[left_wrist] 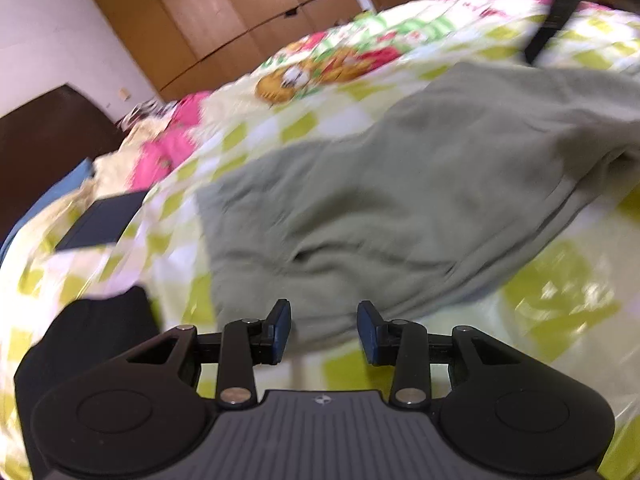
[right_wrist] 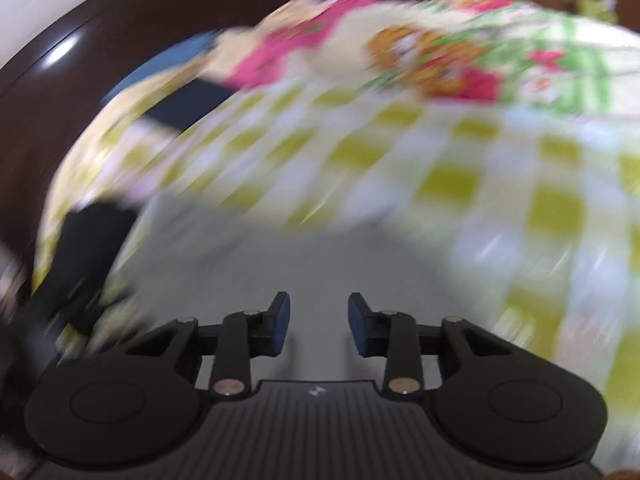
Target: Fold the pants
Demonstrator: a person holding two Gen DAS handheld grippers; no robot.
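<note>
Grey-green pants (left_wrist: 400, 200) lie spread and creased on a bed with a green-and-white checked cover (left_wrist: 304, 128). My left gripper (left_wrist: 324, 330) is open and empty, just short of the pants' near edge. In the blurred right wrist view the pants (right_wrist: 280, 256) fill the lower middle, and my right gripper (right_wrist: 319, 324) is open and empty above them. Whether it touches the cloth I cannot tell.
A dark flat box (left_wrist: 100, 222) lies on the bed at left. A black cloth item (left_wrist: 100, 328) sits near my left gripper. A dark brown headboard (left_wrist: 44, 148) and a wooden wardrobe (left_wrist: 224, 20) stand behind. A black strap (left_wrist: 552, 20) hangs at top right.
</note>
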